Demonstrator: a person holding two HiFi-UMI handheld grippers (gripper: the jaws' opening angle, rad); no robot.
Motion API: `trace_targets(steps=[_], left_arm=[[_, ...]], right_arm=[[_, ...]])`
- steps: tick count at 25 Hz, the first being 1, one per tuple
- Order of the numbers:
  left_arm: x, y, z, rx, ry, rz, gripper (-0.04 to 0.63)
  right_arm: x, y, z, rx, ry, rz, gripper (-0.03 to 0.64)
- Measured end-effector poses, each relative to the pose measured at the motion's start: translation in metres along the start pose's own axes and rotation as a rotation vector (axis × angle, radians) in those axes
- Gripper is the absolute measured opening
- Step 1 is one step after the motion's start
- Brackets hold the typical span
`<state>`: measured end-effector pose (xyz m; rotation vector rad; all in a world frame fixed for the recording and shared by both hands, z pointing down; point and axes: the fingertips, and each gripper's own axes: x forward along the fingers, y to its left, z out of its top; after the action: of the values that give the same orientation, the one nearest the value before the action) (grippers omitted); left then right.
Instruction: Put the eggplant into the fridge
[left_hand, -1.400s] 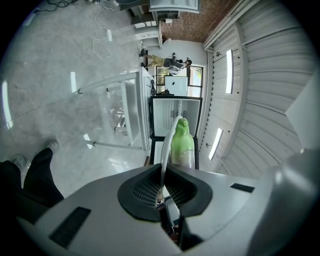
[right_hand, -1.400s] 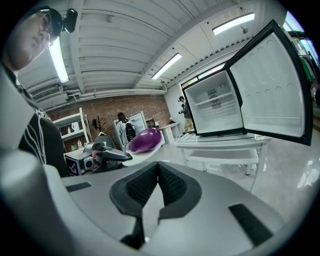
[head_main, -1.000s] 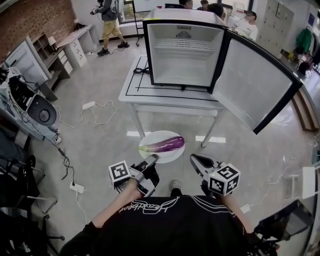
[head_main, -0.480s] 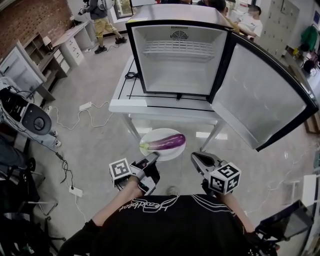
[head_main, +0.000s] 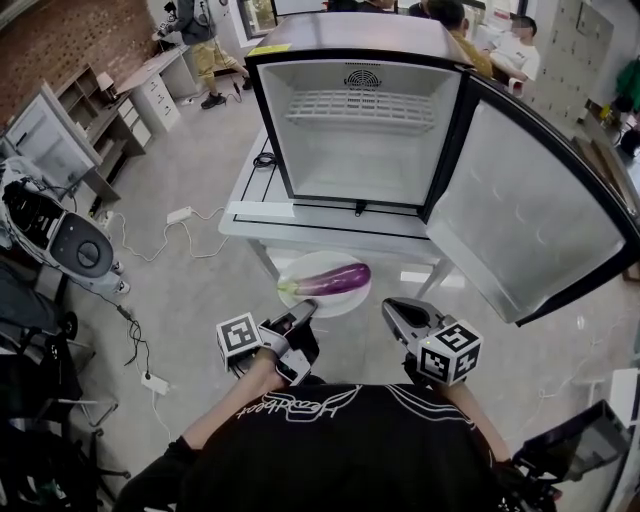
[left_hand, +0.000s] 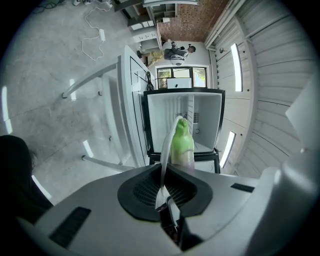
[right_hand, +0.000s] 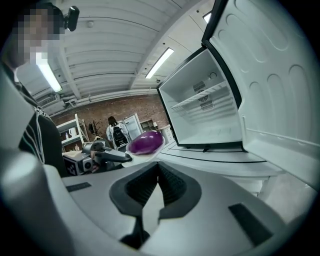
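Note:
A purple eggplant (head_main: 332, 280) with a green stem end lies on a white plate (head_main: 345, 300). My left gripper (head_main: 305, 313) is shut on the plate's near rim and holds it level in the air, in front of the table edge. In the left gripper view the thin plate rim (left_hand: 164, 155) runs between the pads, with the green stem end (left_hand: 181, 142) beyond. My right gripper (head_main: 392, 307) hangs beside the plate on the right, shut and empty. The small fridge (head_main: 355, 160) stands open ahead on a white table (head_main: 330, 225), its inside bare but for a wire shelf (head_main: 365, 105).
The fridge door (head_main: 530, 220) swings out wide to the right, above my right gripper. Cables and a power strip (head_main: 178, 211) lie on the floor at left, next to machines (head_main: 60, 235). People stand behind the fridge and at the far left.
The fridge and table have come closer and larger in the head view. Both grippers and the plate with the eggplant kept their places in front of the body.

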<state>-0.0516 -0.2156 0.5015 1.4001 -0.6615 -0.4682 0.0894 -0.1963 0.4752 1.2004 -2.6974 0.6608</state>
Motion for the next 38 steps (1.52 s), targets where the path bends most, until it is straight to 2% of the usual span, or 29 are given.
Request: trace_targets(steps=[5,9,15,24,38], left_arm=[[0.01,-0.004,-0.003,-0.001,0.016,-0.004,0.025],[0.022,-0.001,0.001,0.038,0.044,0.002,0.025],[0.04,-0.013,0.0,0.048,0.082,0.0,0.025],[0.072,-0.011,0.011,0.043,0.118,0.011,0.025],[0.122,-0.003,0.059,0.025,0.102,0.073,0.025]], right_arm=[[-0.001,-0.006,-0.001,0.002,-0.012,-0.012,0.009],[-0.007,-0.015,0.007,-0.001,-0.041,-0.042,0.009],[-0.012,-0.03,0.015,0.006,-0.068,-0.081,0.009],[-0.001,-0.052,0.021,0.022,-0.058,-0.11,0.009],[0.045,-0.096,0.037,0.06,-0.024,-0.112,0.009]])
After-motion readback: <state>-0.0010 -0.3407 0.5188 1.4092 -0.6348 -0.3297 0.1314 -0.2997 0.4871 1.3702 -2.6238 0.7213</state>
